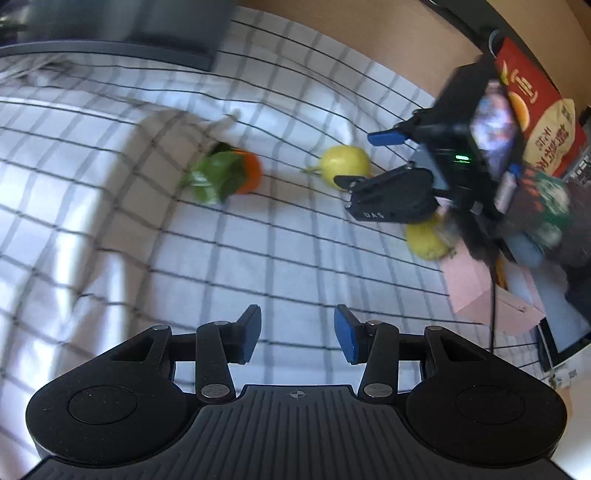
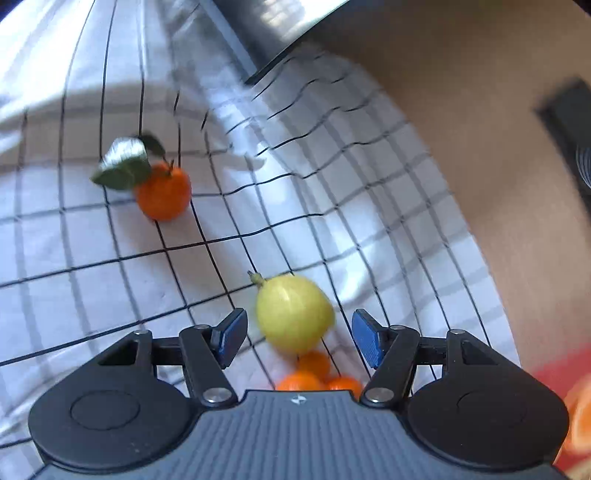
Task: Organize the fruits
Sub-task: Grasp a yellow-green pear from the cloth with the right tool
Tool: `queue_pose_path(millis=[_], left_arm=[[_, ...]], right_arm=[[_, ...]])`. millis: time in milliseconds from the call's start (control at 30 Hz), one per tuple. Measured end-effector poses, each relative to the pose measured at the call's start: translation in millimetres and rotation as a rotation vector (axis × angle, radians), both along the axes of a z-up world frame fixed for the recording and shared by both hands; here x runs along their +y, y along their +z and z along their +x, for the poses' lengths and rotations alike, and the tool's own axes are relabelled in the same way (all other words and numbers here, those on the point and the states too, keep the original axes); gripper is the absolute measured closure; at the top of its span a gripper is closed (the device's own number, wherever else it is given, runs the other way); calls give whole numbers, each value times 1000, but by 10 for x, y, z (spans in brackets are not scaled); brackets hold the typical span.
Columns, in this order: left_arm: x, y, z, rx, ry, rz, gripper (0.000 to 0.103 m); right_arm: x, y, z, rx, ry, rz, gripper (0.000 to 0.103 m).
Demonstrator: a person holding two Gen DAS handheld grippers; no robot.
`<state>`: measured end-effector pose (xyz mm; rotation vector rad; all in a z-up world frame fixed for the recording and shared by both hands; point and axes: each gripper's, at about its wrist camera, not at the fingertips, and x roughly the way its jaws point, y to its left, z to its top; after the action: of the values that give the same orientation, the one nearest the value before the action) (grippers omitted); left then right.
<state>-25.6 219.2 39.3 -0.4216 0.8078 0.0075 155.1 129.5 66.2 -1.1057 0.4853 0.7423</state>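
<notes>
A yellow lemon lies on the checked cloth between the blue pads of my right gripper. A small gap shows on each side, so the jaws are open around it. In the left wrist view the same lemon sits by the right gripper, which comes in from the right. A mandarin with green leaves lies further out, also seen as the mandarin left of the lemon. My left gripper is open over bare cloth with nothing between its fingers.
A second lemon lies under the right gripper's body. Three small oranges sit close under the right gripper. A red printed package and a pink box stand at the right edge. A dark object is at the back.
</notes>
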Motion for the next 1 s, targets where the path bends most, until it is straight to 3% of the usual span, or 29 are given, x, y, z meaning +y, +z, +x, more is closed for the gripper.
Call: queue_pose_path(millis=[200, 367, 500, 667, 900, 1000], left_arm=[[331, -28, -127, 11, 106, -29, 55], [455, -73, -68, 16, 127, -54, 55], [400, -124, 60, 20, 89, -57, 55], [228, -115, 208, 11, 2, -46, 55], [-18, -32, 271, -38, -152, -7, 55], [-185, -36, 255, -50, -263, 20, 55]], right_arm=[[218, -210, 349, 56, -24, -82, 40], [111, -163, 616, 195, -147, 2, 40], [-128, -70, 659, 262, -245, 119, 41], [-476, 91, 577, 405, -373, 337, 41], [-1009, 278, 84, 644, -523, 679, 41], [-1213, 257, -234, 684, -567, 751, 41]])
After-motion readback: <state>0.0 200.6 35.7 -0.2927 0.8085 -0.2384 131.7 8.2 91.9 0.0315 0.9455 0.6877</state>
